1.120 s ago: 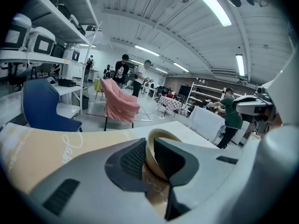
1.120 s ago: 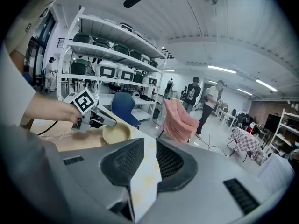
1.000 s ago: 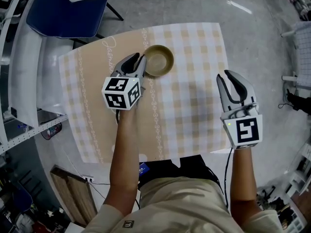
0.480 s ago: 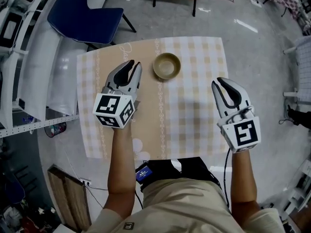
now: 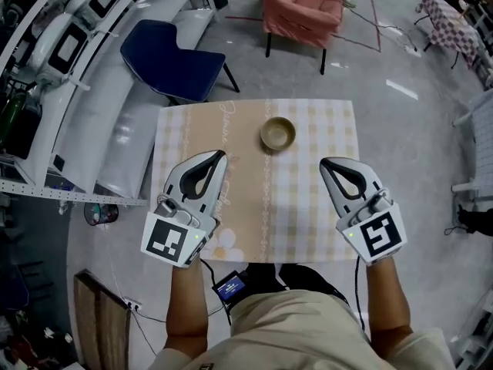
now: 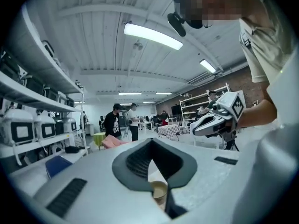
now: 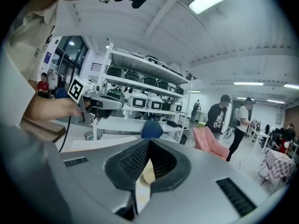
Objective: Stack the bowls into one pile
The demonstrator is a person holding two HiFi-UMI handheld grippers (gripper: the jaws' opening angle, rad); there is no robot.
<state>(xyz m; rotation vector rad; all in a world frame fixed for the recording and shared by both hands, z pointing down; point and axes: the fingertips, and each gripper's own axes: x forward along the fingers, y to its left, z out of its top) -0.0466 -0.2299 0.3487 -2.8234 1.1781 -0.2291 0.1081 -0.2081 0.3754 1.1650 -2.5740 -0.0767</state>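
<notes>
1. Tan bowl [image 5: 278, 133] sits on checked tablecloth [image 5: 331, 122]; can't tell how many are nested in it.
2. L gripper [image 5: 223, 155]: nearer the person than the bowl, to its left, well apart; jaws closed tip to tip, gripping nothing.
3. R gripper [image 5: 323, 163]: to the bowl's right, likewise closed, gripping nothing.

A bowl [image 5: 278, 133] sat on the checked surface [image 5: 331, 122], toward its 12 o'clock edge. The left tool [image 5: 220, 154] hung over the 8 o'clock part and the right tool [image 5: 324, 163] over the 4 o'clock part. Both were well apart from the bowl, and each one's jaws met at the tips. Beyond the surface, a blue chair [image 5: 173, 60] stood at 11 o'clock and a pink chair [image 5: 302, 6] at 12.
</notes>
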